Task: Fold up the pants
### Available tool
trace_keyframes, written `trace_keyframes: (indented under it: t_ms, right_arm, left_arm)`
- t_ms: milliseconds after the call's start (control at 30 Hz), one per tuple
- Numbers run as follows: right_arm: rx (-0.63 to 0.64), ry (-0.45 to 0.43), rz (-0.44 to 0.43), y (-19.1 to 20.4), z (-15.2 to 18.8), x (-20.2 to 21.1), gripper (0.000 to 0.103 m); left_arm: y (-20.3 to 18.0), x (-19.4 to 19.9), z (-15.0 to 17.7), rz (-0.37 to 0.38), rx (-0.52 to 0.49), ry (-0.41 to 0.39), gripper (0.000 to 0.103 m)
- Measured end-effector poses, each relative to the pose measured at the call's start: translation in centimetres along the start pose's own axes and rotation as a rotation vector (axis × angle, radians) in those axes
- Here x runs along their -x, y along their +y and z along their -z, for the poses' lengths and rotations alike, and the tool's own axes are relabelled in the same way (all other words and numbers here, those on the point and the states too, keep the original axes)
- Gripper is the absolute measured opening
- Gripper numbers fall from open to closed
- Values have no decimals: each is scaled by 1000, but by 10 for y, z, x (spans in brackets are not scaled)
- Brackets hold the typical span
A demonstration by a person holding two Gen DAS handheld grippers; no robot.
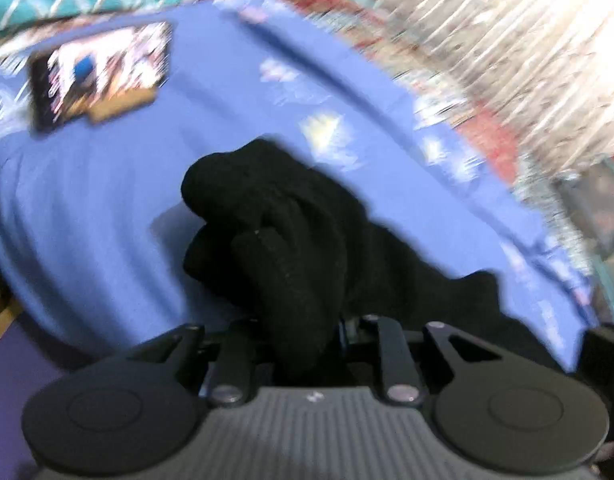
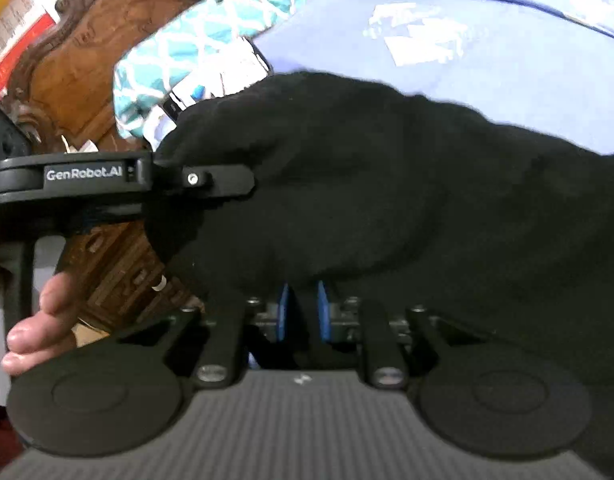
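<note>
The left tool [image 1: 303,320] is clamped on a bunched wad of black pants [image 1: 283,236], held above a blue bedsheet [image 1: 107,184]. A phone [image 1: 101,74] lies on the sheet, well apart. Everything's motion-blurred.

A bed under a blue sheet [image 1: 107,200] with pale printed patches carries the black pants [image 2: 387,180], a phone [image 1: 103,76], and a teal patterned pillow [image 2: 179,52].

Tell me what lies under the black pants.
Under the black pants lies a blue sheet with white prints. The cloth covers both grippers' fingers, and whatever sits directly beneath the bunched fabric cannot be seen.
</note>
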State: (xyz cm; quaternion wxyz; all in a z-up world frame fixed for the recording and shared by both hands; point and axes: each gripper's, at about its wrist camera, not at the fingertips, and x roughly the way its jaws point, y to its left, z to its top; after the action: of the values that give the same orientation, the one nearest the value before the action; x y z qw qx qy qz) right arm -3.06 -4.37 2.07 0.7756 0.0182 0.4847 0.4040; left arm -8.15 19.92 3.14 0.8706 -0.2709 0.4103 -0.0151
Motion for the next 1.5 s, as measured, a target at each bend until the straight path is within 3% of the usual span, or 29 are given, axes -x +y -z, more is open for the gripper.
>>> trace_keyframes:
  t_ms: [33, 100, 200, 400, 500, 600, 733, 833, 967, 1000, 1033, 1067, 1133, 1233, 1367, 1433, 1500]
  right_arm:
    - [-3, -15, -5, -2, 2, 1, 18]
    - [-27, -26, -28, -5, 4, 5, 18]
    - [-66, -55, -40, -11, 2, 18, 18]
    - [-214, -221, 40, -45, 17, 61, 21]
    - [-293, -299, 121, -69, 18, 84, 22]
    - [-312, -356, 239, -92, 11, 104, 39]
    - [-238, -379, 354, -116, -16, 106, 66]
    - [-198, -334, 378, -137, -35, 93, 69]
    - [-223, -248, 332, -160, -43, 79, 66]
    - [-231, -210, 294, -166, -38, 77, 57]
    - [-234, -169, 272, -166, -36, 71, 27]
    - [-224, -129, 287, -163, -32, 62, 21]
    - [-155, -151, 321, -147, -17, 64, 16]
    - [-152, -230, 395, -138, -10, 79, 15]
    - [-55, -390, 565, -124, -24, 82, 15]
    - [41, -343, 640, -117, -29, 56, 16]
    - [45, -214, 660, -130, -31, 26, 21]
  left_arm:
    - [7, -6, 1, -23, 33, 21, 24]
    - [20, -6, 1, 18, 101, 39, 27]
    - [22, 10, -6, 44, 89, 34, 29]
    - [13, 40, -17, 114, 81, -47, 34]
    - [3, 49, -24, 144, 25, -83, 39]
    - [-1, 57, -24, 91, -57, -93, 42]
    - [-3, 65, -38, 46, -93, -156, 43]
    - [-18, 61, -65, 45, -143, -240, 53]
    - [-40, 19, -93, 70, -224, -189, 54]
    - [-44, 5, -95, 74, -236, -164, 54]
    - [-49, -11, -95, 75, -246, -131, 53]
    - [-53, -25, -92, 75, -257, -102, 52]
    - [-58, -48, -84, 51, -283, -71, 52]
    - [-57, -78, -70, -77, -293, -45, 46]
    - [-53, -85, -55, -138, -297, -115, 40]
    - [-59, -87, -47, -179, -341, -149, 40]
    - [-66, -89, -36, -223, -401, -175, 40]
